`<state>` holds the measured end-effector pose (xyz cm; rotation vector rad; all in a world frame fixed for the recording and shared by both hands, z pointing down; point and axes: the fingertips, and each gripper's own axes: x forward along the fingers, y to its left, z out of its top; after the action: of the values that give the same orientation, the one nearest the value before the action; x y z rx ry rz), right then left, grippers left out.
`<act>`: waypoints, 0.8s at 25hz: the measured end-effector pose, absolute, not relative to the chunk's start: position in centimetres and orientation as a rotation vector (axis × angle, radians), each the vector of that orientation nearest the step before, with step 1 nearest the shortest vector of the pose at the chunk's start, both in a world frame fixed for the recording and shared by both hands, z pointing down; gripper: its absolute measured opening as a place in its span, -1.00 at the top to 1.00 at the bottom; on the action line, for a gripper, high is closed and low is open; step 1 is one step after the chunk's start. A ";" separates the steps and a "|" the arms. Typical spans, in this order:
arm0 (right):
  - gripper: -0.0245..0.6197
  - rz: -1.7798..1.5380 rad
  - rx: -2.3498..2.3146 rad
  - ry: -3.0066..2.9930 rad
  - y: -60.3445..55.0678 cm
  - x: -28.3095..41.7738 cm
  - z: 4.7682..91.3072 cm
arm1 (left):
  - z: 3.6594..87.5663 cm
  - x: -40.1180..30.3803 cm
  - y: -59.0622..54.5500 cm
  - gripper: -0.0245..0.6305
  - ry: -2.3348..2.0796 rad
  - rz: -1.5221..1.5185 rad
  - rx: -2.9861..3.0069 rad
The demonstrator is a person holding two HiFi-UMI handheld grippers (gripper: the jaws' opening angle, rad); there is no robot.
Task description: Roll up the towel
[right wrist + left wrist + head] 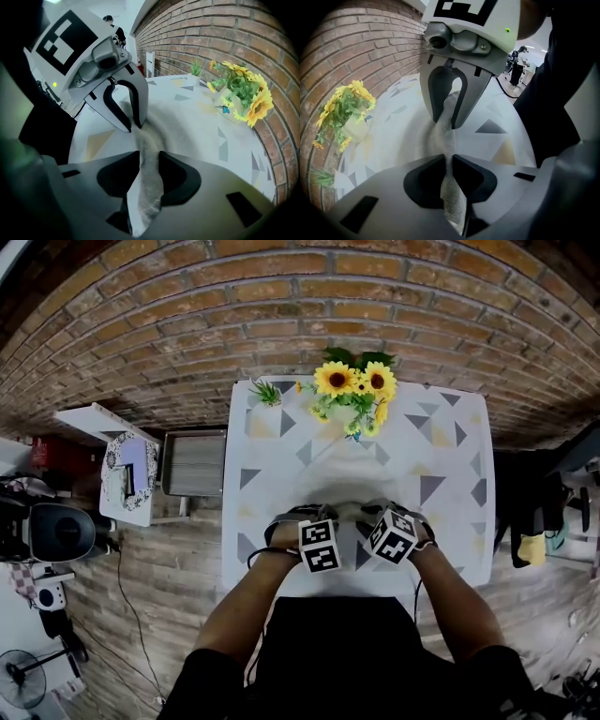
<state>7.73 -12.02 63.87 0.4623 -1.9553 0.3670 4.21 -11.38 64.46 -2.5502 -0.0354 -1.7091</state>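
Note:
A pale grey towel (pixel 438 137) lies on the patterned table (pixel 450 474) near its front edge, and its near end is gathered into a raised fold. My left gripper (pixel 450 161) is shut on that fold, with the cloth pinched thin between its pads. My right gripper (pixel 149 157) is shut on a thicker part of the same fold (pixel 151 140). The two grippers face each other closely: the right one (pixel 447 119) shows in the left gripper view, and the left one (pixel 133 124) in the right gripper view. In the head view both marker cubes hide most of the towel (pixel 352 512).
A vase of sunflowers (pixel 354 390) and a small green plant (pixel 267 392) stand at the table's far edge against the brick wall. Left of the table are a grey tray (pixel 194 462) and a white side table (pixel 127 474). A person stands far off (pixel 518 61).

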 end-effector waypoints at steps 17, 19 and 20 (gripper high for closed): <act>0.59 0.444 0.495 -1.917 -1.2 6.3 64.7 | 64.1 2.2 -0.9 0.78 -0.254 -1.670 -2.610; 0.58 0.447 0.465 -1.924 -0.1 6.3 64.7 | 64.1 2.1 0.4 0.78 -0.275 -1.685 -2.618; 0.59 0.445 0.452 -1.929 0.4 6.3 64.7 | 64.1 2.1 1.0 0.78 -0.285 -1.696 -2.616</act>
<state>6.27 0.37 64.67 0.4522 -1.9287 0.4451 2.09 0.95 64.11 -2.6164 -0.2848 -1.6961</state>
